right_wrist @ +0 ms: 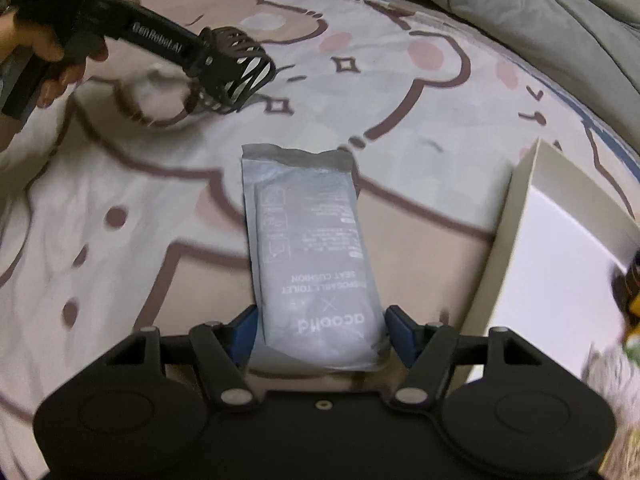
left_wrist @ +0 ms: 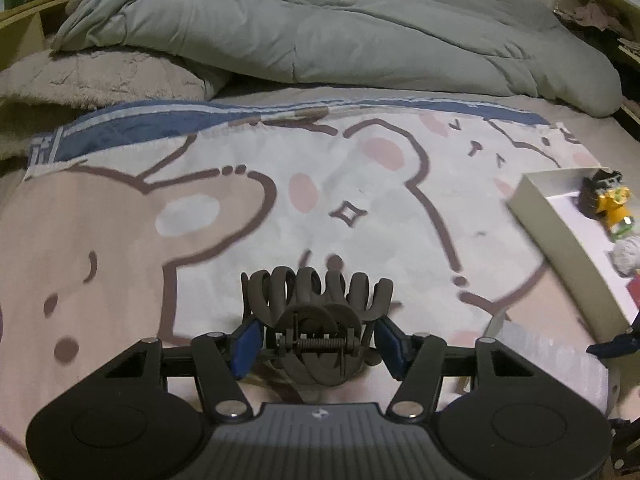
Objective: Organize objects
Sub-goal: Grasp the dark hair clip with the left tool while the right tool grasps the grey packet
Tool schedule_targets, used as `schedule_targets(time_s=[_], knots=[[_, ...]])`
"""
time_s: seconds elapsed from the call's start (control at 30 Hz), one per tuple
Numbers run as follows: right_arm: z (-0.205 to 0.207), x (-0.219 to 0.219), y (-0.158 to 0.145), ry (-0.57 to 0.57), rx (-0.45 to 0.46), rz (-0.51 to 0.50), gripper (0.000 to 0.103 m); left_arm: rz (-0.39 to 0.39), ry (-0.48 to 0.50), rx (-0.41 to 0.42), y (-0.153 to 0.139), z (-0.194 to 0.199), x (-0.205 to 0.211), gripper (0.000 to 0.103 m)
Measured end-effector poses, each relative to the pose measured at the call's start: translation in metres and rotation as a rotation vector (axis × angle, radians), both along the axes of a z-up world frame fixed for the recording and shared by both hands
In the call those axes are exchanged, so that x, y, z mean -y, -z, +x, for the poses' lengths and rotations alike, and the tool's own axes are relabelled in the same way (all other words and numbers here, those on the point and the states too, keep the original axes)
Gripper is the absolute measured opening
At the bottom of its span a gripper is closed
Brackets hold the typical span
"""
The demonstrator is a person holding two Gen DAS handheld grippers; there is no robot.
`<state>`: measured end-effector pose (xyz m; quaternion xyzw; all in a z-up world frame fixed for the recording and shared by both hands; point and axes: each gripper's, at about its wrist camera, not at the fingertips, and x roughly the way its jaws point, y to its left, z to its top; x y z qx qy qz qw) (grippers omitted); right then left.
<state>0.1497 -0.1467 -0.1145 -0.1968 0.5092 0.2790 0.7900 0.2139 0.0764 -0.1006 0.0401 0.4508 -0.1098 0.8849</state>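
Note:
My left gripper (left_wrist: 320, 338) is shut on a dark brown hair claw clip (left_wrist: 316, 304), its blue pads pressing the clip's sides just above the bear-print bedspread (left_wrist: 360, 200). In the right wrist view the same clip (right_wrist: 236, 68) hangs at the upper left, at the tip of the left gripper that a hand (right_wrist: 52, 56) holds. My right gripper (right_wrist: 322, 332) is shut on the near end of a grey sealed toilet seat cushion packet (right_wrist: 312, 232), which points away from me over the bedspread. An open white box (right_wrist: 560, 248) lies just right of the packet.
The white box (left_wrist: 560, 236) at the right holds a yellow and black toy (left_wrist: 608, 200) and a pale fluffy ball (left_wrist: 628, 256). A grey duvet (left_wrist: 320, 32) and a beige pillow (left_wrist: 100, 76) lie across the far side of the bed. Wooden shelves (left_wrist: 24, 28) stand at the far left.

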Motion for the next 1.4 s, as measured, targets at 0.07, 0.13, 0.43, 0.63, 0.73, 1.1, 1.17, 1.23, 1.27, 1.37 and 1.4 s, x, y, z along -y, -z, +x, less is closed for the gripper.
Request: schedule_targets(time_s=[0.07,0.13,0.43,0.63,0.73,1.1,1.17,1.23,1.27,1.37,1.4], knots=[[-0.012,0.004,-0.003,0.006,-0.013,0.005,0.068,-0.011,0.006,-0.017,-0.005,-0.015,0.004,0.061],[-0.023,0.013,-0.006,0.016,-0.025,0.010,0.068,-0.027,0.013,-0.041,-0.010,-0.030,0.008,0.061],[-0.068,0.038,-0.008,0.070,-0.065,0.009,0.068,-0.042,0.097,-0.164,-0.015,-0.106,0.035,0.061],[-0.088,0.048,-0.006,0.133,-0.152,0.023,0.071,0.001,0.195,-0.203,-0.016,-0.140,0.055,0.061],[-0.100,0.052,-0.007,0.121,-0.214,0.057,0.073,0.004,0.196,-0.188,-0.018,-0.147,0.062,0.061],[-0.101,0.049,-0.016,0.116,-0.131,0.110,0.081,-0.037,0.097,-0.144,-0.006,-0.146,0.065,0.062],[-0.101,0.043,-0.014,0.082,-0.119,0.101,0.081,-0.024,0.093,-0.127,-0.008,-0.145,0.066,0.062],[-0.101,0.037,-0.008,0.054,-0.121,0.081,0.081,-0.030,0.088,-0.124,-0.007,-0.143,0.066,0.062],[-0.100,0.034,-0.004,0.049,-0.119,0.061,0.081,-0.032,0.085,-0.126,-0.007,-0.142,0.066,0.062],[-0.099,0.031,0.005,0.056,-0.121,0.037,0.080,-0.030,0.079,-0.127,-0.005,-0.142,0.069,0.063],[-0.098,0.031,0.006,0.062,-0.125,0.037,0.080,-0.027,0.073,-0.128,-0.005,-0.141,0.071,0.064]])
